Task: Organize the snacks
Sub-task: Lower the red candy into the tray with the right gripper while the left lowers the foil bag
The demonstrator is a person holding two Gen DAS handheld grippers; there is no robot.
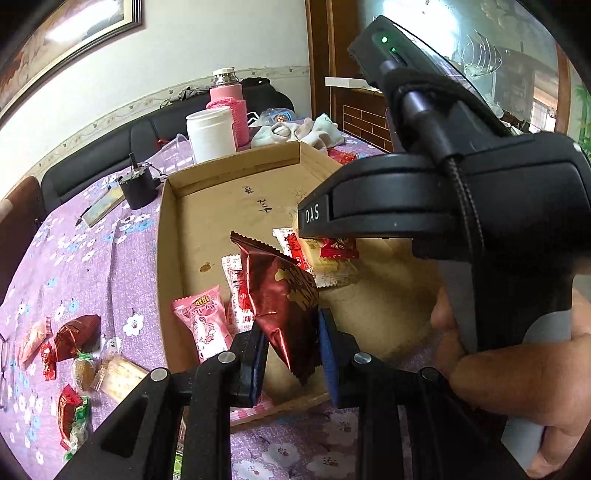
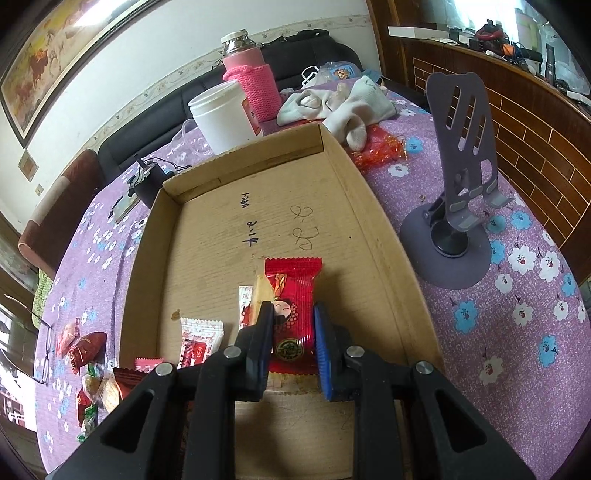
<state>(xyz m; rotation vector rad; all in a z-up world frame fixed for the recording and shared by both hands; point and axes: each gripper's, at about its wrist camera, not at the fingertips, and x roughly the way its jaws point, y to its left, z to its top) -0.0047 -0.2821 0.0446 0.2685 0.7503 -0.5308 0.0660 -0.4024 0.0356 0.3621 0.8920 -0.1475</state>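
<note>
The left tongs (image 1: 291,339) are showing matte black linkage arms with round silver screws and blue pads (image 1: 327,341) lining the fingers. The right tongs (image 2: 293,341) are wearing the same black arms, silver screws and blue ribbed pads. Seen from the left wrist, the right device's black housing is reading "DAS", glowing two green lights, trailing a braided black cable; a bare-skinned right hand (image 1: 517,373) is wrapping its grey handle.

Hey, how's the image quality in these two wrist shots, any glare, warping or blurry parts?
Left wrist view: strong fisheye bending with dark corners, glare on the framed painting, and shiny reflections on the dark red snack packet in the left tool. Right wrist view: same warping, the cardboard tray edges bow outward, and the right tool casts a soft shadow on the tray floor.
</note>
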